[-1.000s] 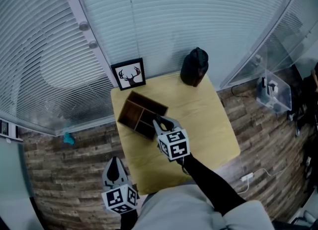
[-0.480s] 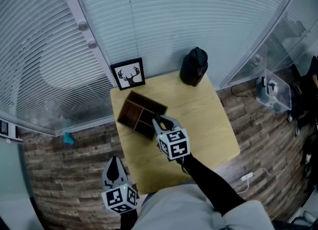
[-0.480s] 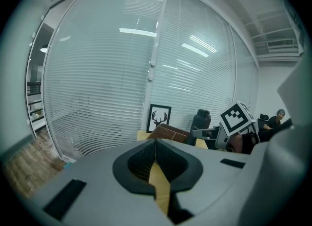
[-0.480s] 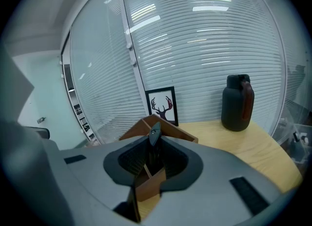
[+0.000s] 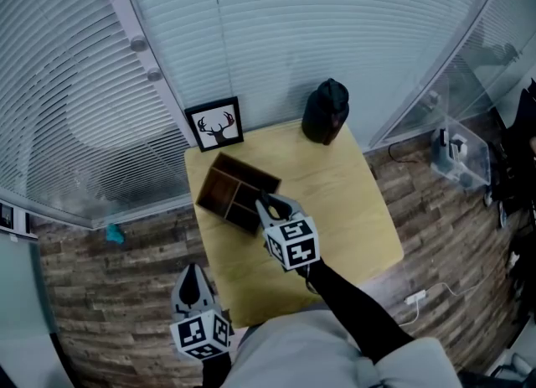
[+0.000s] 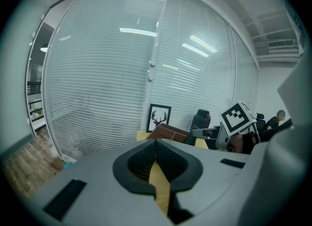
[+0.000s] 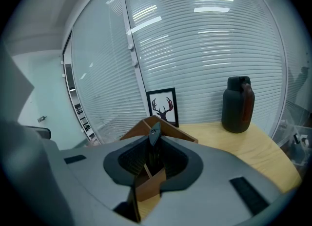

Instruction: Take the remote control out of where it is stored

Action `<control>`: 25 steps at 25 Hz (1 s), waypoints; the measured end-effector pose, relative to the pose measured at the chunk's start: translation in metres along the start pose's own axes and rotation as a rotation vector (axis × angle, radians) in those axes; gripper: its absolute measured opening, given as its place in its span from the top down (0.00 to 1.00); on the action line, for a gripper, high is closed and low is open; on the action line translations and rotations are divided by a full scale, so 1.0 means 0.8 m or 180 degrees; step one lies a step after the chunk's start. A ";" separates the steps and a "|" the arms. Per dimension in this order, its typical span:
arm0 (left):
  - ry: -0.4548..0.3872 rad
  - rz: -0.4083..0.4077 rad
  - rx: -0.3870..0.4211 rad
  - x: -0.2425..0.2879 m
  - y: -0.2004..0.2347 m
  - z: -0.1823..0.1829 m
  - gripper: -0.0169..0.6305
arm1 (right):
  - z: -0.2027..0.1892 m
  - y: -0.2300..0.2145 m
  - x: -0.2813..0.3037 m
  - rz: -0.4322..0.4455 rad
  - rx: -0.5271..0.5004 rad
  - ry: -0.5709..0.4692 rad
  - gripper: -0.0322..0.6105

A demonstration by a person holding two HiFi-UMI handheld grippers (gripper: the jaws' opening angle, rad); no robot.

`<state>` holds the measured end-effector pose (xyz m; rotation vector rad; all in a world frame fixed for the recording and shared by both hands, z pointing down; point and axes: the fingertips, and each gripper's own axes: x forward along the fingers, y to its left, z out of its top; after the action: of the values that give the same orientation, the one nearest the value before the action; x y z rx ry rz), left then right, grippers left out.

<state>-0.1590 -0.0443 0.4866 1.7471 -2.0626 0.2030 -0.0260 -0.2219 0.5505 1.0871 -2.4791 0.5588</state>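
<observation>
- The right tool [image 7: 154, 142] is closed on the remote [image 7: 154, 133], a slim dark bar that stands upright between its pads.
- The remote's top pokes out above the pad tips. Its lower end runs down between them, out of sight.
- The remote is over the box [image 7: 178, 133], an open wooden one split by dividers. Whether its foot is in a compartment or clear of it cannot be told.
- In the head view this tool is at the box's near right end, pointing away from the person and slanting down.
- The box lies at an angle on the left rear part of the bench [image 5: 352, 210].
- The left tool [image 6: 156, 143] has its jaws together at the tips and nothing between them. A sliver of the bench top shows through the narrow slot lower down.
- In the head view the left tool is off the bench's near left corner, above the wood-pattern floor [image 5: 109, 294], well apart from the box.
- A framed deer picture [image 5: 216, 124] stands at the bench's rear left corner, just behind the box.
- A dark jug [image 5: 326, 111] stands upright at the rear edge, to the right of the picture.
- Pale blinds [image 5: 335, 34] hang behind the bench.
</observation>
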 end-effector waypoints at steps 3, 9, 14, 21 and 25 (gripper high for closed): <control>-0.0001 0.0010 0.0004 -0.001 0.000 0.000 0.96 | 0.000 0.001 -0.001 0.0012 -0.0004 -0.0001 0.83; -0.0002 -0.0008 -0.0004 -0.002 0.000 -0.001 0.96 | 0.004 0.000 -0.003 0.0017 0.0003 -0.0038 0.83; -0.0009 -0.0013 -0.0013 -0.003 -0.001 -0.001 0.96 | 0.005 0.002 -0.005 0.0033 0.0000 -0.0035 0.84; -0.0017 -0.0021 -0.0020 -0.002 -0.001 0.000 0.96 | 0.008 0.001 -0.008 0.0028 0.0022 -0.0062 0.84; -0.0026 -0.0031 -0.0020 -0.002 -0.002 0.001 0.96 | 0.011 0.001 -0.009 0.0041 0.0022 -0.0076 0.84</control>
<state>-0.1570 -0.0432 0.4850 1.7567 -2.0579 0.1866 -0.0235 -0.2211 0.5395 1.0875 -2.5081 0.5619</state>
